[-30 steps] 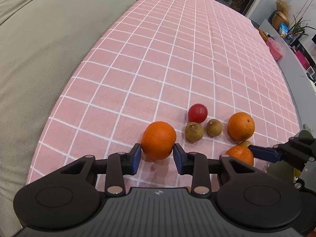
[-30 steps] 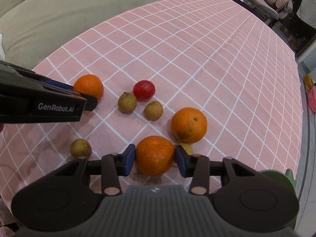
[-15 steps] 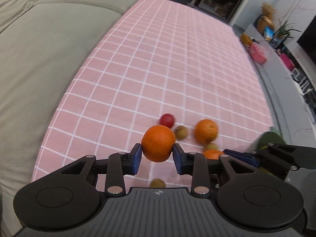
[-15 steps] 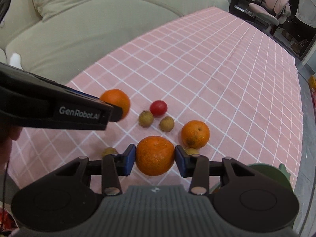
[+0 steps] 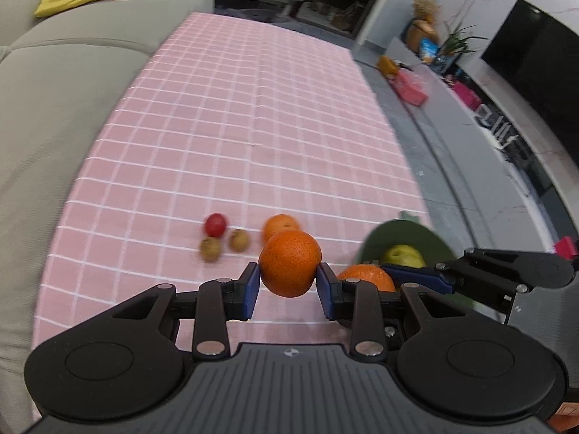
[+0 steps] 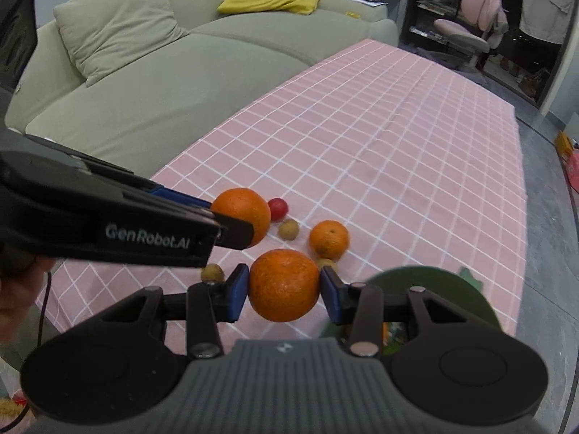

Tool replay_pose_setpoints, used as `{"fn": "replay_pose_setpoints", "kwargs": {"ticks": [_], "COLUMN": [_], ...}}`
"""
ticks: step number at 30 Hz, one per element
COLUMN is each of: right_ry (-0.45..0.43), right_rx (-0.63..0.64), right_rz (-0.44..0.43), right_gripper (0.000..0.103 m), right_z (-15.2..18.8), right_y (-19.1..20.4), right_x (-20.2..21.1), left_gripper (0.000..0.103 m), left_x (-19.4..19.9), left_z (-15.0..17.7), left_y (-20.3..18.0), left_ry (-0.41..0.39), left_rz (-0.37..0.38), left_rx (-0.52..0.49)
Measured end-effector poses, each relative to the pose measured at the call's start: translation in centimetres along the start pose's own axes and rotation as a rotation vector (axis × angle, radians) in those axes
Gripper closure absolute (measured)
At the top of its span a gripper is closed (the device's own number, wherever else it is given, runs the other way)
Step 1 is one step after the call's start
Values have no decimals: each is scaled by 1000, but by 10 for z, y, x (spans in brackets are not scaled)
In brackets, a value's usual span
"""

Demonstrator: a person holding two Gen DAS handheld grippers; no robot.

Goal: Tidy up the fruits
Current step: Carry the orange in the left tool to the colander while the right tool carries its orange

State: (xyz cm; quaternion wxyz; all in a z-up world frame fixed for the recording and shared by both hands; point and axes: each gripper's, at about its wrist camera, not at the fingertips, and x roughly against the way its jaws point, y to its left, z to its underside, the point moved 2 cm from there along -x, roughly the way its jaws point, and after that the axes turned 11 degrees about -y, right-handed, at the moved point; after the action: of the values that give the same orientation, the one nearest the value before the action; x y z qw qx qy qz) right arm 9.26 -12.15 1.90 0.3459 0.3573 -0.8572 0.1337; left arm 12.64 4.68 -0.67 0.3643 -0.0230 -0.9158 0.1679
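Tongs: left (image 5: 288,285), right (image 6: 284,293) each clamp an orange | left view only: green fruit (image 5: 403,256) in bowl (image 5: 430,238)

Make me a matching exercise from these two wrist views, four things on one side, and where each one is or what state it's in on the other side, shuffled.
Things
1. left gripper
2. third orange
3. red fruit
4. yellow-green fruit

Places or states
A. lying in the green bowl
B. resting on the pink checked cloth, not held
C. shut on an orange, lifted off the cloth
D. on the cloth beside small brown fruits

Pairs: 1-C, 2-B, 3-D, 4-A
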Motion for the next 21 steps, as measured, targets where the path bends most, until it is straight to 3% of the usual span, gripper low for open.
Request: {"fn": "replay_pose_setpoints", "kwargs": {"ticks": [12, 21], "right_ry": [-6, 41], "right_rx": [-48, -130], "right_rz": [117, 177], "right_gripper": [63, 63], "right_z": [27, 47], "right_y": [-46, -87], "right_x": [60, 82], "left_gripper": [65, 68], "left_x": [-6, -24], "left_z": [-3, 7], "left_y": [-55, -98], "left_ry": [-3, 53], "left_rz": [147, 226], "left_rx": [-79, -194]}}
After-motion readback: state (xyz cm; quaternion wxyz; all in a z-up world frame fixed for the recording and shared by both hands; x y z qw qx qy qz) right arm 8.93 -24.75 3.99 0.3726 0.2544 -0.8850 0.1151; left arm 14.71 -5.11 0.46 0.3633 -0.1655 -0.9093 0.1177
